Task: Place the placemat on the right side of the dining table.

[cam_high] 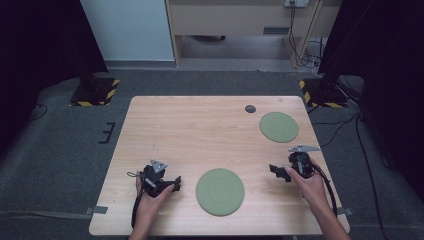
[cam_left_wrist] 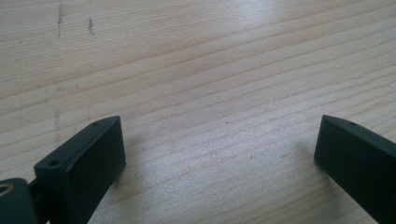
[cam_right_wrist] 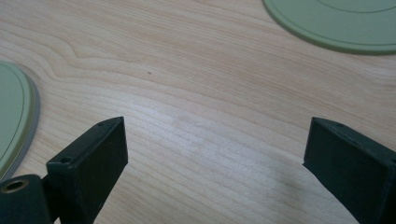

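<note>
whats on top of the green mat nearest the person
Nothing lies on the near green mat; its whole top shows, with faint ring lines. It lies flat on the table, so whatever is beneath it is covered.

- We look along the right gripper [cam_right_wrist: 215, 144], whose two black jaws rise from the bottom edge and stand wide apart with nothing between them.
- Between the jaws we see only the pale wooden bench [cam_right_wrist: 196, 93], its grain running across the view.
- The left jaw shows a small hole near its tip, and a brass-coloured socket sits at the bottom left corner.
- At the left edge we see part of a green disc [cam_right_wrist: 14, 116] with a grey rim, lying flat, just beside the left jaw.
- At the top right lies part of a second green disc [cam_right_wrist: 336, 23], flat on the bench, well apart from the jaws.
</note>
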Motion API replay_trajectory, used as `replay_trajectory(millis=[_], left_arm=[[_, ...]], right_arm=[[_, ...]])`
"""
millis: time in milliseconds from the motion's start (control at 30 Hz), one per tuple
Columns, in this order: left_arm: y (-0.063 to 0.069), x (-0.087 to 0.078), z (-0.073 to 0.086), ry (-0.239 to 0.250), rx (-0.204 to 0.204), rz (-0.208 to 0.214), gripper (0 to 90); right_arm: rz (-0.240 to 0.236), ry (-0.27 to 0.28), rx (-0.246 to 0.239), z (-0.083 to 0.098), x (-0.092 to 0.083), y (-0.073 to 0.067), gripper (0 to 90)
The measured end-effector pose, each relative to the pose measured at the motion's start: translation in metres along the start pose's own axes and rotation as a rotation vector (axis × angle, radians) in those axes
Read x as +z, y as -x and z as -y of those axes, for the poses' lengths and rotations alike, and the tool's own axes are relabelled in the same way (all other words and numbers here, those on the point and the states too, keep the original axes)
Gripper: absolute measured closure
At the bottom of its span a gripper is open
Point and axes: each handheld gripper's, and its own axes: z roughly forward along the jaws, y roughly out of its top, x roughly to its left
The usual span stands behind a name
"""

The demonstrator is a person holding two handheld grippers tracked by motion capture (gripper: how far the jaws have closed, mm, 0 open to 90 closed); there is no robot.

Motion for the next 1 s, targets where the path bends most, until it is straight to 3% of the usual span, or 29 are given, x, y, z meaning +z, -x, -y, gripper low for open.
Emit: replay_trajectory(millis=[400,1000], left_arm=[[0.0,0.0,0.0,0.0,0.0,0.0,1.3],[0.0,0.0,0.0,0.0,0.0,0.0,1.3]], right_arm=[[-0.019,-0.011,-0.011,0.006,0.016,-0.016,6.2],[0.029,0.001,-0.015,0.008,0.033,-0.026,4.6]])
